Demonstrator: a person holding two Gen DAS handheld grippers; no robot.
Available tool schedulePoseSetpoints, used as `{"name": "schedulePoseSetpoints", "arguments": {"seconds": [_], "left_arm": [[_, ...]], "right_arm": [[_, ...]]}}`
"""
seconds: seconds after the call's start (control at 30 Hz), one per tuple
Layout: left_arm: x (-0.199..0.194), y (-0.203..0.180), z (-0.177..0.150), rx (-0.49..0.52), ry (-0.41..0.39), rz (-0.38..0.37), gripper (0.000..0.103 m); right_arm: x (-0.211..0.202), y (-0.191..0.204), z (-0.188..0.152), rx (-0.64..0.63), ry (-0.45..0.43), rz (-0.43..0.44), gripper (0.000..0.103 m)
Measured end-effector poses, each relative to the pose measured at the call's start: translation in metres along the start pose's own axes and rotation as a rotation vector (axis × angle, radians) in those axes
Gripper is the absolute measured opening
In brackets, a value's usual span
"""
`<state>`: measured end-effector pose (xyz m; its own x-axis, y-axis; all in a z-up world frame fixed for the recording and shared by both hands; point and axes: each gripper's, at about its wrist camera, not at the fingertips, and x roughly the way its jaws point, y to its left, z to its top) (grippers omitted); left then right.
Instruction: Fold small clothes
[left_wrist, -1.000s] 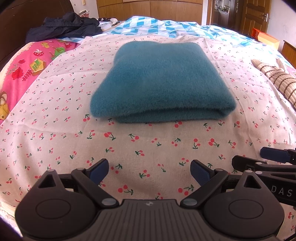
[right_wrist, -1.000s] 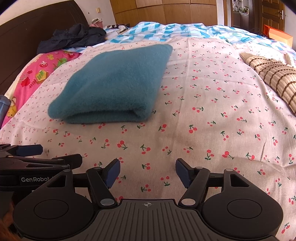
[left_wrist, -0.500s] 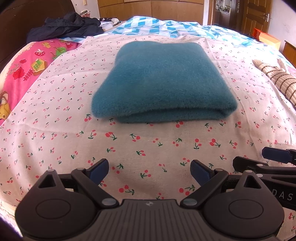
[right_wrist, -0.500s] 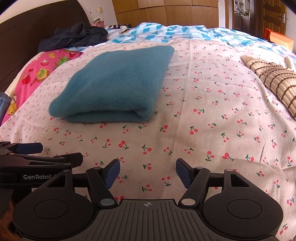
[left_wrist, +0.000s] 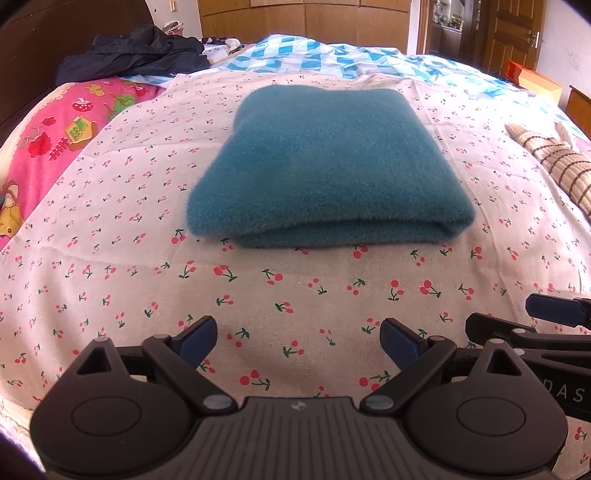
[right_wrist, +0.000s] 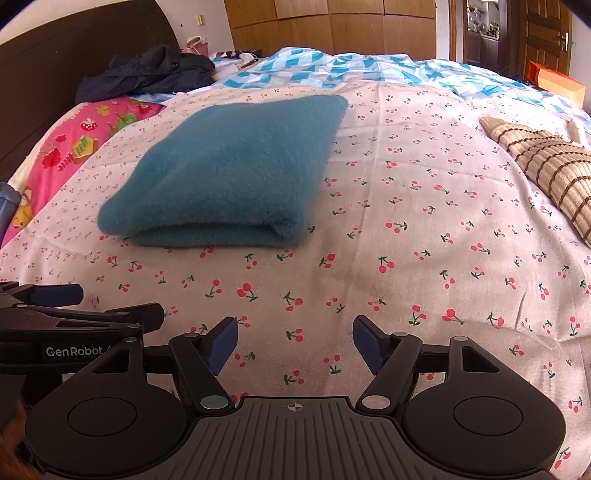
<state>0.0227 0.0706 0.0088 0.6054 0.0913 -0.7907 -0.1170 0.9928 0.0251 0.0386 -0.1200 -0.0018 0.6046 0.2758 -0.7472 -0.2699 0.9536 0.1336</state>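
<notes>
Cherry-print bedsheet (left_wrist: 110, 229) under both tools. Left wrist view: left gripper (left_wrist: 298, 341) spread wide, empty; folded teal fleece garment (left_wrist: 328, 173) dead ahead, long axis running away.
Right wrist view: right gripper (right_wrist: 294, 341) likewise agape; garment (right_wrist: 229, 173) ahead-left, so the left is nearer.

Both hand-held grippers (left_wrist: 298, 341) (right_wrist: 294, 341) open, empty.
</notes>
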Motion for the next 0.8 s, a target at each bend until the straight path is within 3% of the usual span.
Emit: {"name": "schedulePoseSetpoints", "arguments": {"seconds": [0.8], "left_arm": [[0.0012,0.0014,0.0007,-0.009,0.003,-0.015,0.1]], "right_arm": [[0.0015,-0.0027,0.0021,0.013,-0.003,-0.026,0.074]]}}
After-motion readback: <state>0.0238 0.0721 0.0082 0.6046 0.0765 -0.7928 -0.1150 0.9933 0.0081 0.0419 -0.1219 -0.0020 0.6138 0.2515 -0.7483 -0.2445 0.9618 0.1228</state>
